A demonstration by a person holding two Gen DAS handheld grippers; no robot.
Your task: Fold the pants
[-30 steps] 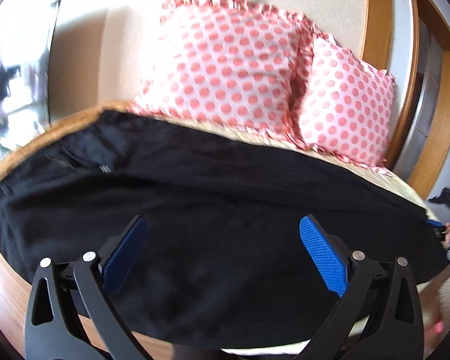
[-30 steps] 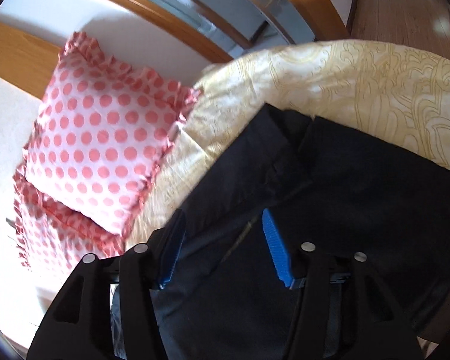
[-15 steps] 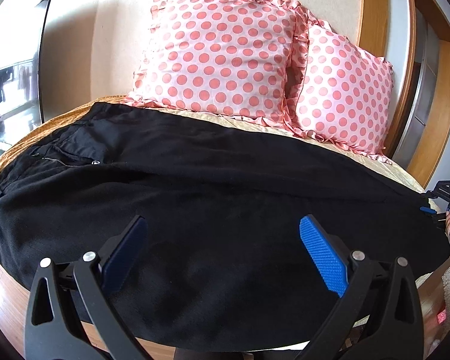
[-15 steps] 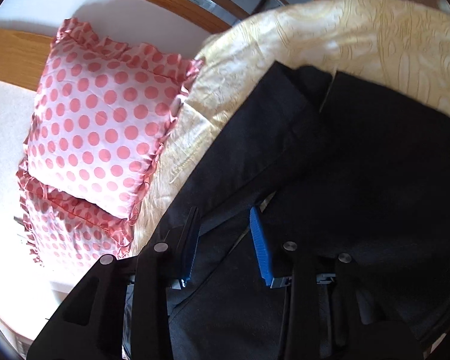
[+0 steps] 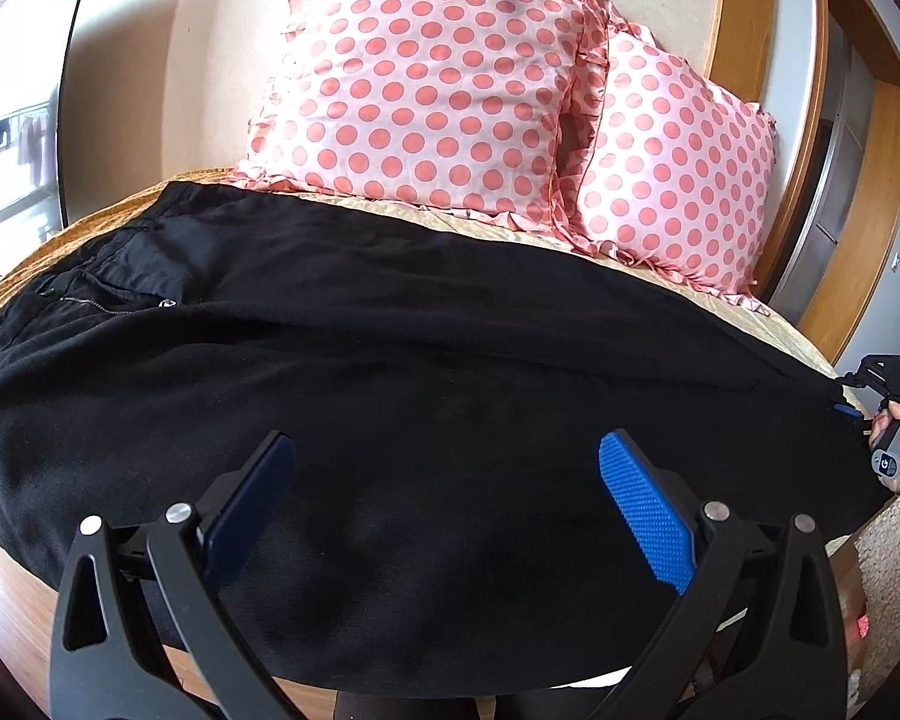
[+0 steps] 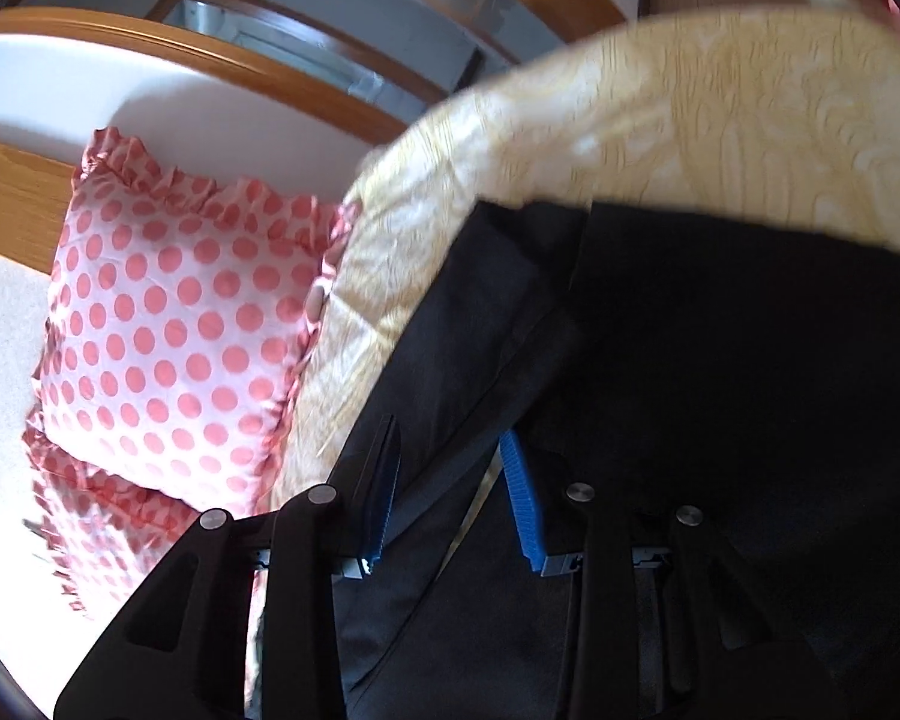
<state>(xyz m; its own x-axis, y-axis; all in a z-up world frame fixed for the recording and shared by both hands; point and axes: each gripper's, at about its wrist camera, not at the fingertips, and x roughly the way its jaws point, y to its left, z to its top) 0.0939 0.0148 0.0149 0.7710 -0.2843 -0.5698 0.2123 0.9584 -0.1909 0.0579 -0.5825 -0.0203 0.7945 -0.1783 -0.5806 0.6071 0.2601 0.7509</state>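
Now that the black cloth pants lie flat across the gold patterned bedspread, the right gripper has narrowed onto their right-end hem, ready to fold; the left gripper hovers agape, near the spotted pink pillows.

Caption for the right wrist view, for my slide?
Right tool pinching black pants hem on yellow bedspread, polka-dot pillow beside.
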